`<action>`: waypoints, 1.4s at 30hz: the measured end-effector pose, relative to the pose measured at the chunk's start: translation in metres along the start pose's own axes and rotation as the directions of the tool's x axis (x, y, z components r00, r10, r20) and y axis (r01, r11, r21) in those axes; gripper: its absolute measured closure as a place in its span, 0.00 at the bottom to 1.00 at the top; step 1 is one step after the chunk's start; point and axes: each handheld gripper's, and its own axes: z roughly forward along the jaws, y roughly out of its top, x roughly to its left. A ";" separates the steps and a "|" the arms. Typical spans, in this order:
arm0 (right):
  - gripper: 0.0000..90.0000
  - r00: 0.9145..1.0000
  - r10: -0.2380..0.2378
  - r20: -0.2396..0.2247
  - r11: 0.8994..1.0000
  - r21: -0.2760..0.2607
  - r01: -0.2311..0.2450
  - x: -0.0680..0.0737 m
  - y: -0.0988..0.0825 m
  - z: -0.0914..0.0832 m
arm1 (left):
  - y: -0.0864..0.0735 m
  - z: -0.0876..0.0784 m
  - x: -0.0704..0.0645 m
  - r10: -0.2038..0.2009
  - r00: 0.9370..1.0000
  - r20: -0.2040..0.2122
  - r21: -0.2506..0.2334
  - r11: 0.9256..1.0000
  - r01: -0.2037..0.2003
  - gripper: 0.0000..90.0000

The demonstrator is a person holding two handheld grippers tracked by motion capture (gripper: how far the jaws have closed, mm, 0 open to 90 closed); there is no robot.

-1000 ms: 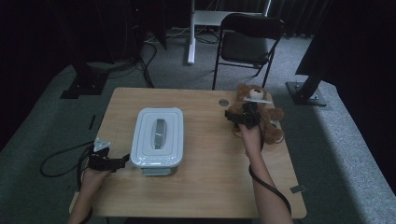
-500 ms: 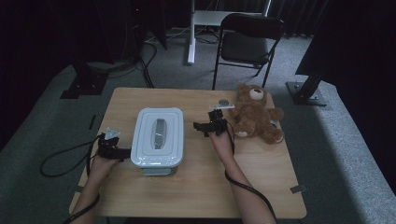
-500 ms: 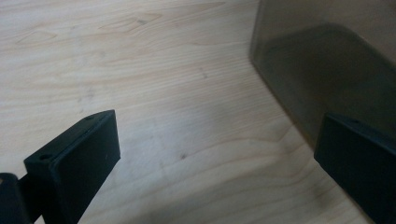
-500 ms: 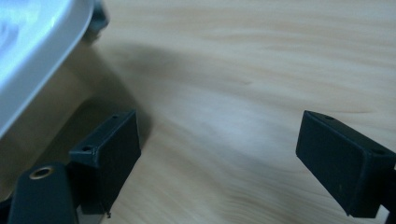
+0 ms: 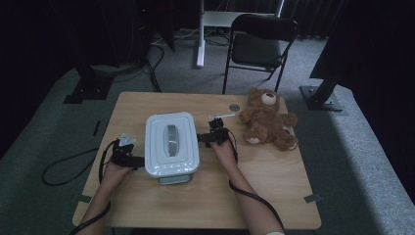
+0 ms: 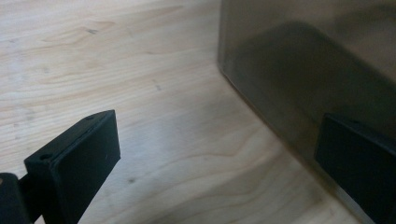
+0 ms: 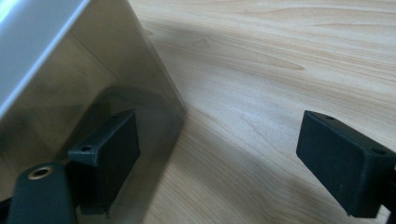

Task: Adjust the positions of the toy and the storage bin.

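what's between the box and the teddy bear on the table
In the high view, the right tongs and the hand holding them sit between the box and the teddy bear. Beyond the hand, bare table runs to the bear.

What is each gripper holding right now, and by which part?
Nothing: both the left gripper and right gripper are open beside the lidded box.

We see the high view dim and slightly soft, the room beyond the table (image 5: 147,205) nearly black. In both gripper views the wood is brightly lit, almost washed out toward the top edge. The box (image 6: 327,60) throws a soft shadow onto the wood, and its wall mirrors the jaws darkly. The near jaws are blurred.
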 end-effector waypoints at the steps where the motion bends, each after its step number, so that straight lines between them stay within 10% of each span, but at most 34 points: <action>1: 0.15 1.000 0.005 0.000 1.000 -0.001 -0.005 -0.002 0.000 0.000 | 0.000 0.000 -0.002 -0.001 1.000 0.000 -0.003 1.000 0.001 0.01; 15: 0.15 0.997 0.048 -0.055 0.999 0.007 -0.048 -0.028 0.002 -0.003 | 0.005 0.008 -0.026 0.041 0.999 0.015 -0.008 0.999 -0.041 0.01; 30: 0.15 0.997 -0.057 -0.050 0.996 0.069 0.060 -0.025 0.007 0.005 | 0.012 0.010 -0.019 0.033 0.999 0.006 -0.019 0.999 -0.033 0.01; 42: 0.18 0.995 -0.072 -0.063 0.997 0.036 0.074 -0.030 -0.004 -0.004 | 0.013 0.007 -0.040 0.076 0.996 0.045 0.014 0.997 -0.077 0.01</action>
